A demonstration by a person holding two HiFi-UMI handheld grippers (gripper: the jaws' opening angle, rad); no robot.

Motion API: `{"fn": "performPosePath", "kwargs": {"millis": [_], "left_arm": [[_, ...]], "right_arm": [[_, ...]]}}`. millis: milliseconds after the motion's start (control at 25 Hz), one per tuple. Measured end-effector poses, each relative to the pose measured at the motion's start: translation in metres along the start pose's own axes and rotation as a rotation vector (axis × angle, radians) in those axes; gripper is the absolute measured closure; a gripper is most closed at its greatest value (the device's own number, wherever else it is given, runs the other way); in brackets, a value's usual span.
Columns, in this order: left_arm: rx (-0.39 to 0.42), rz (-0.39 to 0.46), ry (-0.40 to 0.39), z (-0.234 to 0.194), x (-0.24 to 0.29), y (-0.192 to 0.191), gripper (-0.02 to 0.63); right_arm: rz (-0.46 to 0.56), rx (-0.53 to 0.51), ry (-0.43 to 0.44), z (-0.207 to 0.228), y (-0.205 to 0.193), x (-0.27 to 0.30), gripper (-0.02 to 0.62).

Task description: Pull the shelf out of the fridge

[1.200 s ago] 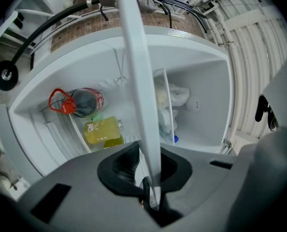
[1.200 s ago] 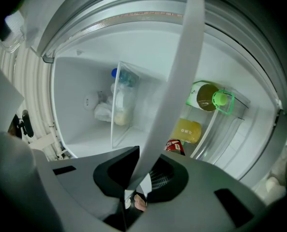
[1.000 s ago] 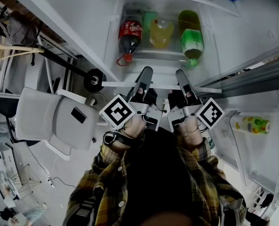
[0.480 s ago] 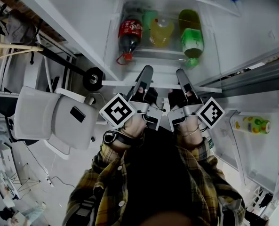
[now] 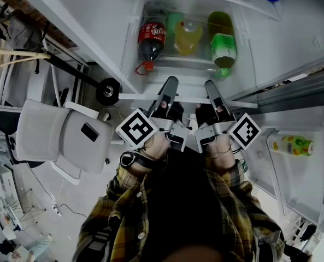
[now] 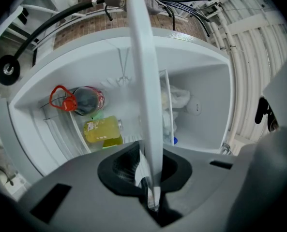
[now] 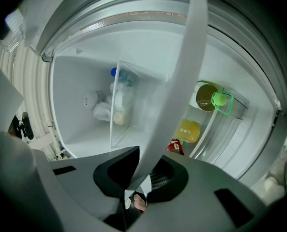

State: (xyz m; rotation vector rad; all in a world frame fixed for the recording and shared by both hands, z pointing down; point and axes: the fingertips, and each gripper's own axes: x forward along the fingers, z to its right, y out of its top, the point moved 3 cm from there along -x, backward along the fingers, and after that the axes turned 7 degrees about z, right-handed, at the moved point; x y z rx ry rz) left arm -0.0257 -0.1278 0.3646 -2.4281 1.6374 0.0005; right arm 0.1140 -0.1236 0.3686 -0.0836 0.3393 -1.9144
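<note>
Both grippers are clamped on the shelf (image 5: 134,96). The left gripper (image 5: 171,82) has its jaws drawn almost together, pinching the shelf's thin white front edge. The right gripper (image 5: 210,86), just beside it along the same edge, grips the shelf in the same narrow pinch. In each gripper view the shelf appears edge-on as a pale band running straight down into the jaws.

The shelf sits level inside the open fridge (image 6: 206,86), with its front edge at the fridge opening, nearest the person.

Past the shelf's front edge, three bottles lie on their sides in a clear compartment: a cola bottle (image 5: 151,41) with a red label and red cap ring, a yellow drink bottle (image 5: 188,39) next to it, and a green-capped bottle (image 5: 222,45) with a green label. In the gripper views they lie on one side of the shelf, and white bags (image 6: 178,98) show on its other side.

Well to the left of the shelf, outside the fridge, stands a grey chair (image 5: 63,138). On the near side of the shelf, yellow plaid sleeves (image 5: 123,198) lead up to the grippers.
</note>
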Motion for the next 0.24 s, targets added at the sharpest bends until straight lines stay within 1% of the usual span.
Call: {"fn": "performPosePath", "kwargs": {"millis": [240], "left_arm": [[0.001, 0.001, -0.002, 0.0012, 0.0008, -0.0007, 0.566]], "right_arm": [[-0.001, -0.001, 0.0, -0.0005, 0.001, -0.0001, 0.546]]}}
